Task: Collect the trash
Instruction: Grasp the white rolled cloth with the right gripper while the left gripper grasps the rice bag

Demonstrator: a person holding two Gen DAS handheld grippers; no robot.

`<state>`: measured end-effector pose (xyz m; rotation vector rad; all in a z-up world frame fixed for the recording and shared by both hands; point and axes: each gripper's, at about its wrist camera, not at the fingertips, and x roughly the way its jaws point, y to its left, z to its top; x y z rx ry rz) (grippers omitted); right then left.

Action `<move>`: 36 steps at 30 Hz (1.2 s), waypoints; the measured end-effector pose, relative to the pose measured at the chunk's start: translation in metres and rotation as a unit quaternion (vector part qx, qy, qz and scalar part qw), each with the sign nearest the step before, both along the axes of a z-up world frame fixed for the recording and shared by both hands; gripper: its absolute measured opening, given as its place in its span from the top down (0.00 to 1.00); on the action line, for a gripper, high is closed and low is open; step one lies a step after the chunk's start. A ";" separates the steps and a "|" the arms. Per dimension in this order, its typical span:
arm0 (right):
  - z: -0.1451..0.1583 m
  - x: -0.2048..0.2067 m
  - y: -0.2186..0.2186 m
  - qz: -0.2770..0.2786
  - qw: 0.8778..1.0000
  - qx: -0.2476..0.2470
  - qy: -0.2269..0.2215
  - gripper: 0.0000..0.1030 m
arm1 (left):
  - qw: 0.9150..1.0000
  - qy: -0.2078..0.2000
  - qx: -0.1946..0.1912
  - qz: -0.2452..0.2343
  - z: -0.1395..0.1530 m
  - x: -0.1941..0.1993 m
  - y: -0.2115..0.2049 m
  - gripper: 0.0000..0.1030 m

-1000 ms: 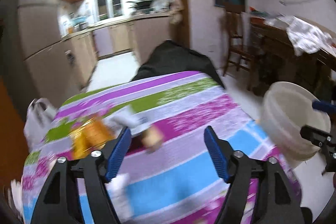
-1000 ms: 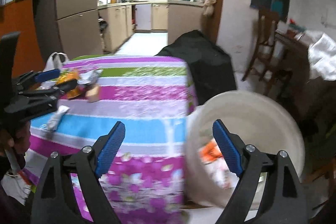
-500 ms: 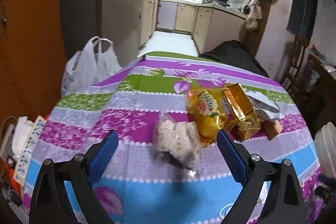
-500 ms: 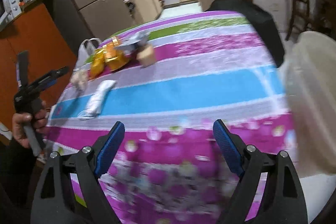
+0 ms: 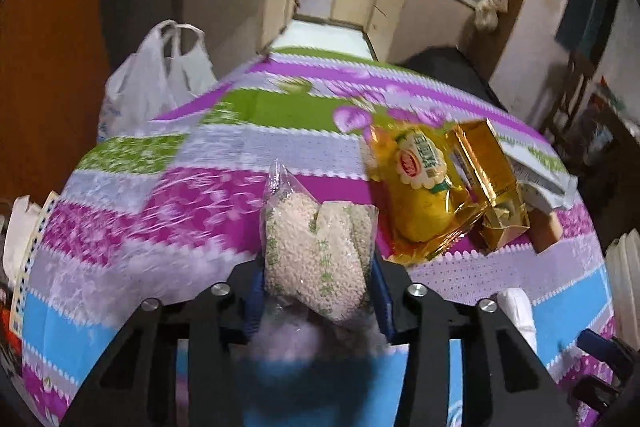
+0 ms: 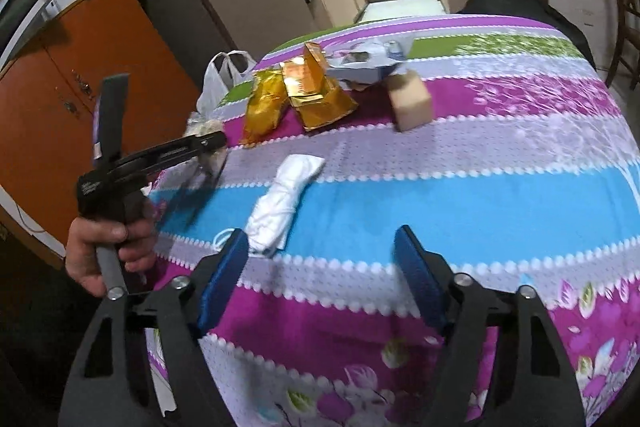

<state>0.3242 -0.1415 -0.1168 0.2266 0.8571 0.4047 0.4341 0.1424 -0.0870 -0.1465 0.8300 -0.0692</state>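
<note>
On the near left of the striped surface (image 6: 500, 203), the left tool (image 5: 318, 291) has just been closing and now squeezes a clear bag of little white grains (image 5: 316, 247). The right tool (image 6: 324, 267) has been closing too, but it is loose, with nothing between its pads. A white wad (image 6: 286, 199), two gold packets (image 6: 296, 95), a small box (image 6: 412, 103) and some paper (image 6: 360, 65) are not yet picked up. Most trash is left, I think.

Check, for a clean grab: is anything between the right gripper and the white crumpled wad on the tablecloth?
Nothing visible. The right gripper, its empty jaws having just been closing, sits short of the white crumpled wad; only bare striped tablecloth lies between.
</note>
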 end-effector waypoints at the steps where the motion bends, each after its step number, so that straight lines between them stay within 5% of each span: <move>1: 0.001 0.003 0.006 0.006 1.000 -0.003 -0.002 0.33 | 1.000 -0.014 0.005 0.011 0.006 -0.011 0.005 0.59; 6: 0.001 0.017 0.037 0.029 1.000 -0.001 -0.001 0.34 | 0.997 -0.059 0.022 0.046 0.028 -0.056 0.029 0.59; 13: -0.019 0.032 0.076 0.008 0.997 -0.070 -0.006 0.57 | 0.998 -0.053 0.024 0.036 0.032 -0.085 0.029 0.59; 15: -0.018 0.029 0.078 -0.004 0.995 -0.094 -0.014 0.74 | 0.998 -0.052 0.026 0.030 0.032 -0.089 0.024 0.59; 36: 0.031 -0.072 -0.068 -0.110 0.991 -0.077 -0.012 0.74 | 0.987 -0.046 0.070 -0.138 0.037 -0.118 -0.138 0.59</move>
